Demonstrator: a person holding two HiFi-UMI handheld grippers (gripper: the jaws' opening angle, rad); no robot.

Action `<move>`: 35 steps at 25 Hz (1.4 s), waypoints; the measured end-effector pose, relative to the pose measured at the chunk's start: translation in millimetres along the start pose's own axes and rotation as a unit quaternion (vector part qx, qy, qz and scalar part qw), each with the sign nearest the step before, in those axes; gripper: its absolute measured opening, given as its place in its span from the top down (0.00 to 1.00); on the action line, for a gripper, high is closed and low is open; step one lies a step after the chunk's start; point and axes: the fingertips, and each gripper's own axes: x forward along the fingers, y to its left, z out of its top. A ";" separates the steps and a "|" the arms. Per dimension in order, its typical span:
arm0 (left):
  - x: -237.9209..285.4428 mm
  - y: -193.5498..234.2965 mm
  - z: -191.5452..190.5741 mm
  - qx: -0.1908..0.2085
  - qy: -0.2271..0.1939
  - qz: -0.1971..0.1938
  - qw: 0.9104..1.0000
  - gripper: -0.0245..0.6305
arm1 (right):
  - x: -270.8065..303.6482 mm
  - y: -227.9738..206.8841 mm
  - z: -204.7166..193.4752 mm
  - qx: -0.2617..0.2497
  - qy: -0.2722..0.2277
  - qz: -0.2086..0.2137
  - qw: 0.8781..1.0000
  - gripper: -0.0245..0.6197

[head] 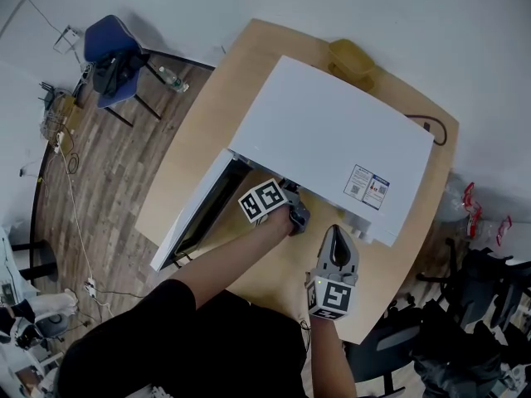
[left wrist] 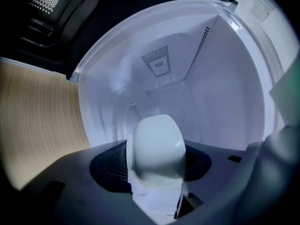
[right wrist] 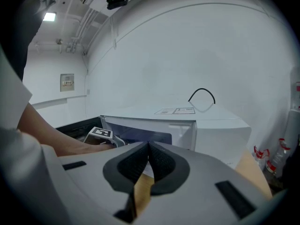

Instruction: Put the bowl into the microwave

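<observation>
Left claw [head: 295, 218] clamped on white bowl [left wrist: 157, 142] at open microwave [head: 332, 131] mouth; right claw [right wrist: 148, 161] closed, empty, over near counter [head: 207, 114] edge.

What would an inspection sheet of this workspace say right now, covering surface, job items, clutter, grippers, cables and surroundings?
Surface: wooden table, carries the microwave.
Job's things: white microwave, door open; white bowl held facing the cavity.
Clutter: yellow container behind the microwave.
Grippers: left gripper shut on the bowl; right gripper shut, empty, in front of the microwave.
Cables: black cable at the microwave's rear; cords on the floor.
Surroundings: blue chair, bottle on the floor.
</observation>
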 end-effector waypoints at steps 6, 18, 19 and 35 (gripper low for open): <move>6.5 -5.4 4.5 0.045 0.011 0.002 0.999 0.60 | -1.3 5.4 -3.1 0.005 0.008 0.010 1.000 0.87; 7.4 -3.8 18.3 0.147 0.003 0.032 0.989 0.53 | -2.8 16.9 -13.6 -0.010 0.030 0.024 0.999 0.87; 7.9 -3.6 19.5 0.152 0.003 0.032 0.988 0.53 | -3.1 17.3 -14.7 -0.010 0.031 0.024 0.999 0.87; 16.4 -3.8 33.4 0.285 -0.006 0.042 0.957 0.41 | -7.4 35.2 -21.3 -0.021 0.037 0.046 0.998 0.87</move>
